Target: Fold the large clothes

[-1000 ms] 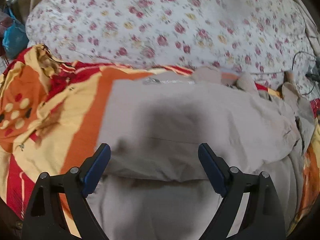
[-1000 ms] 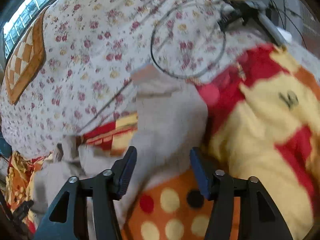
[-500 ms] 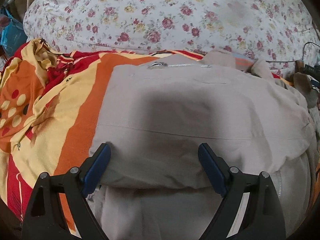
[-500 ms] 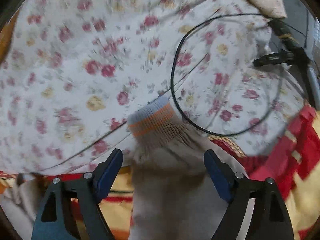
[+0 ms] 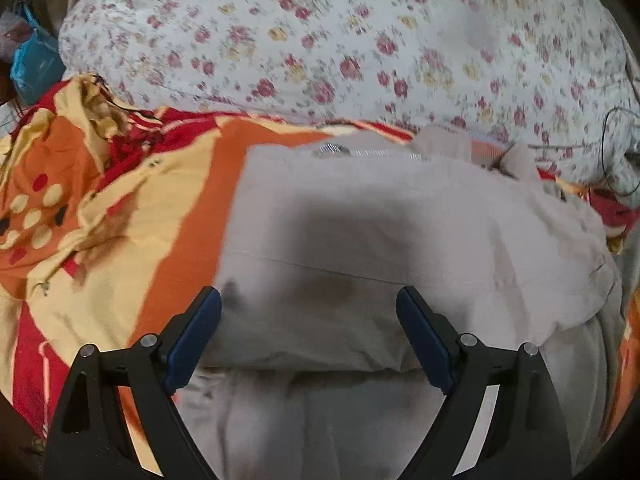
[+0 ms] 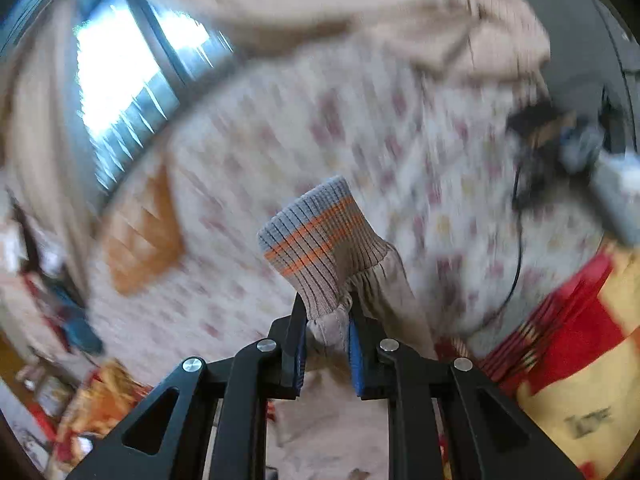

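Now the right gripper [image 6: 327, 342] is closing on the jacket's ribbed cuff [image 6: 316, 240]; carrying that sleeve flat across the body suits best, while the left gripper [image 5: 308, 336] is gaping wide, empty, above the jacket [image 5: 400, 232].

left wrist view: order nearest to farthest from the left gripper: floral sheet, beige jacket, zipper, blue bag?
From the left gripper, which is open:
1. Beige jacket, directly ahead between and beyond the fingers.
2. Zipper, at the jacket's far edge, centre.
3. Floral sheet, behind the jacket, across the top.
4. Blue bag, far upper left, off the bed's edge.
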`<state>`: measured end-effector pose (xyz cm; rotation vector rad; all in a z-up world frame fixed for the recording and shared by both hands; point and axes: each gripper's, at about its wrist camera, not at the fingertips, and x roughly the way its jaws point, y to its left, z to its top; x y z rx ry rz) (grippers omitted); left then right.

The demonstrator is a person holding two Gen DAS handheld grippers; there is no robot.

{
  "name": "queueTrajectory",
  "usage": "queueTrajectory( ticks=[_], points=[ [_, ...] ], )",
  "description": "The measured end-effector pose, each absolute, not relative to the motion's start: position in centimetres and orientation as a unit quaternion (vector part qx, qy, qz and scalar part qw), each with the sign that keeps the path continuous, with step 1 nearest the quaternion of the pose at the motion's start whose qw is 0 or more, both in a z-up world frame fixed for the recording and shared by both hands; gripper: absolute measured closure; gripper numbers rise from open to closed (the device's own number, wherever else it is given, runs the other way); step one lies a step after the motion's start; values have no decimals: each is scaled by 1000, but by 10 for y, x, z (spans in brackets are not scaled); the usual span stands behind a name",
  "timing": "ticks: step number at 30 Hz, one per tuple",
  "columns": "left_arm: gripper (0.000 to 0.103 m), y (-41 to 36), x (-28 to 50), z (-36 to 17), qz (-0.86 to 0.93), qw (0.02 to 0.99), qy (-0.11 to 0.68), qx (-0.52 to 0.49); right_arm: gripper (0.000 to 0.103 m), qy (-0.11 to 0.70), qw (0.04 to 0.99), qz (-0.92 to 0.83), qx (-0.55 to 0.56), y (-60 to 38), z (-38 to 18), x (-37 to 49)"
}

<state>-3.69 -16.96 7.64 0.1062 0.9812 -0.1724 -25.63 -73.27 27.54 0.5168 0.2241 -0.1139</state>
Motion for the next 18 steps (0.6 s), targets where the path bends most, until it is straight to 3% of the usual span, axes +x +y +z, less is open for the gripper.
queueTrajectory(
  ticks=[4, 10, 15, 18],
  points=[
    [13, -152, -41, 95, -78, 885, 457, 33, 87, 60, 967, 35, 245, -721, 328, -288],
    [13, -124, -40, 112, -63, 892, 447, 3, 86, 135, 963, 191, 137, -601, 350, -236],
    [13, -96, -38, 120, -48, 896, 441, -29, 86, 231, 923, 291, 98, -474, 298, -159],
    [13, -84, -35, 118, -40, 895, 442, -37, 86, 301, 894, 318, 92, -398, 236, -109]
  ],
)
